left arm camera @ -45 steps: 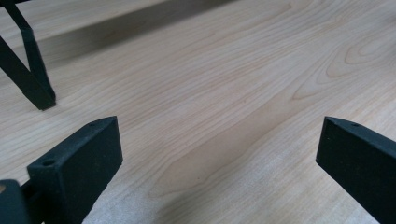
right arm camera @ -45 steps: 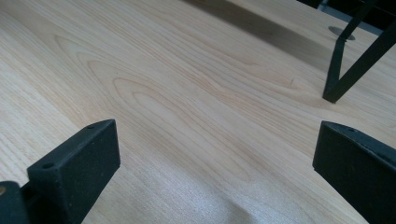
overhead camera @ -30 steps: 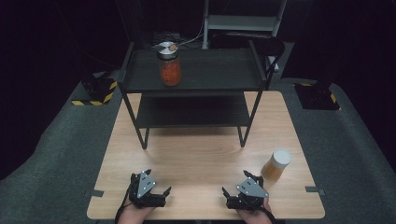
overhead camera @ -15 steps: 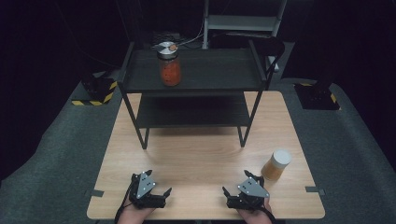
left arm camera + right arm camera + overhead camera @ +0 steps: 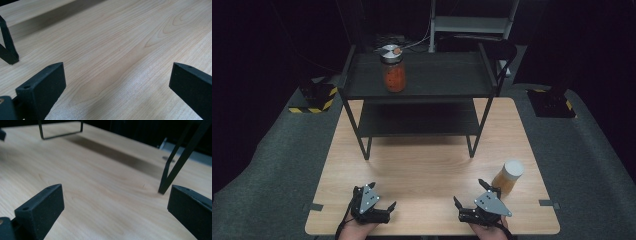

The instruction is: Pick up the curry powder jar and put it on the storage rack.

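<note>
Left tool (image 5: 381, 196) + right tool (image 5: 476, 195): jaws wide, holding nothing, low over table (image 5: 427, 165); jar (image 5: 508, 177) just beside right.

A two-level shelf rack (image 5: 419, 100) stands at the far middle of the tabletop (image 5: 432, 165), with a jar (image 5: 393, 70) on its top shelf, left. A second jar (image 5: 508, 177) stands near right, just beyond the right hand-held gripper (image 5: 472, 192). The left hand-held gripper (image 5: 381, 195) sits near left.
</note>
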`<state>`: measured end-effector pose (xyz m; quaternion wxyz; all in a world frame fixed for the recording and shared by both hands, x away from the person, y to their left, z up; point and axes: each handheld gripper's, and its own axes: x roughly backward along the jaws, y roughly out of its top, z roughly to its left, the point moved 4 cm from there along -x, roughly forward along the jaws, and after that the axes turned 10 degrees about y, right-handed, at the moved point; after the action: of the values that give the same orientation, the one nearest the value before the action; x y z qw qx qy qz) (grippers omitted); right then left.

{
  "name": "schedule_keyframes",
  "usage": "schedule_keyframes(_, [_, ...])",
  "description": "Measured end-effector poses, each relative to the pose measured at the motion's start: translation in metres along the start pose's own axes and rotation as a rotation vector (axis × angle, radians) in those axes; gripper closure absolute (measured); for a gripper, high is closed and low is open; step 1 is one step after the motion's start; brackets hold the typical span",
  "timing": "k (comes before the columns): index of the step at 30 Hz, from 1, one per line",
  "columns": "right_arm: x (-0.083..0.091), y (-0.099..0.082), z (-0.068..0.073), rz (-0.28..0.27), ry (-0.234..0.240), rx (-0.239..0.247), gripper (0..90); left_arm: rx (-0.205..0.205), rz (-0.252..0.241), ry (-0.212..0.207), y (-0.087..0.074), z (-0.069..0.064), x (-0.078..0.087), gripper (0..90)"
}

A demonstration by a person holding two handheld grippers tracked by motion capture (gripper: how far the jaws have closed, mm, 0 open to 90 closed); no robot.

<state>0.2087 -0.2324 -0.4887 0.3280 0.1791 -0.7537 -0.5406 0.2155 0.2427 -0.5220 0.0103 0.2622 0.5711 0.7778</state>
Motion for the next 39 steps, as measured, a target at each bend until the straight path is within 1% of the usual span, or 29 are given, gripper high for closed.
schedule_keyframes(1, [0.0,0.0,0.0,0.0,0.0,0.0,0.0,0.0,0.0,0.0,0.0,0.0,0.0,1.0])
schedule_keyframes(5, [0.011,0.006,0.0,-0.042,-0.016,0.004,0.0,0.002,-0.004,-0.001,-0.001,0.0,0.0,1.0])
schedule_keyframes(8, [0.016,0.008,-0.001,-0.055,-0.025,0.009,0.0,0.002,-0.003,0.0,0.0,0.0,0.0,1.0])
schedule_keyframes(9, [0.022,0.009,-0.002,-0.072,-0.039,0.014,0.0,0.0,-0.002,0.0,0.0,0.0,0.0,1.0])
schedule_keyframes(12, [0.029,0.009,-0.004,-0.087,-0.066,0.013,0.0,-0.003,-0.001,0.0,0.0,0.0,0.0,1.0])
schedule_keyframes(14, [0.031,0.009,-0.006,-0.091,-0.074,0.011,0.0,-0.003,-0.001,-0.001,0.0,0.0,0.0,1.0])
schedule_keyframes(16, [0.037,0.008,-0.009,-0.099,-0.097,0.004,0.0,0.0,-0.003,-0.001,0.0,0.0,0.0,1.0])
schedule_keyframes(17, [0.037,0.008,-0.009,-0.099,-0.097,0.004,0.0,0.0,-0.003,-0.001,0.0,0.0,0.0,1.0])
schedule_keyframes(18, [0.039,0.007,-0.011,-0.101,-0.107,0.007,0.0,0.0,-0.003,-0.002,0.0,0.0,0.0,1.0])
schedule_keyframes(19, [0.042,0.006,-0.012,-0.101,-0.127,0.007,0.0,-0.001,-0.003,-0.003,0.0,0.0,0.0,1.0])
schedule_keyframes(20, [0.042,0.006,-0.012,-0.101,-0.127,0.007,0.0,-0.001,-0.003,-0.003,0.0,0.0,0.0,1.0])
schedule_keyframes(26, [0.053,0.001,-0.022,-0.111,-0.188,-0.024,0.0,0.003,-0.005,-0.006,-0.001,0.001,0.0,1.0])
schedule_keyframes(30, [0.059,-0.001,-0.026,-0.115,-0.217,-0.04,0.0,0.001,-0.005,-0.008,-0.001,0.001,0.0,1.0])
schedule_keyframes(31, [0.059,-0.001,-0.026,-0.115,-0.217,-0.04,0.0,0.001,-0.005,-0.008,-0.001,0.001,0.0,1.0])
schedule_keyframes(32, [0.061,-0.002,-0.028,-0.115,-0.231,-0.044,0.0,0.001,-0.005,-0.007,-0.001,0.001,0.0,1.0])
schedule_keyframes(36, [0.063,-0.003,-0.032,-0.112,-0.249,-0.054,0.0,-0.003,-0.003,-0.007,0.0,0.001,0.0,1.0])
schedule_keyframes(38, [0.064,-0.005,-0.036,-0.11,-0.268,-0.072,0.0,-0.004,-0.002,-0.009,0.0,0.001,0.0,1.1])
schedule_keyframes(39, [0.064,-0.005,-0.038,-0.11,-0.269,-0.076,0.0,-0.007,-0.003,-0.011,0.0,0.001,0.0,1.1])
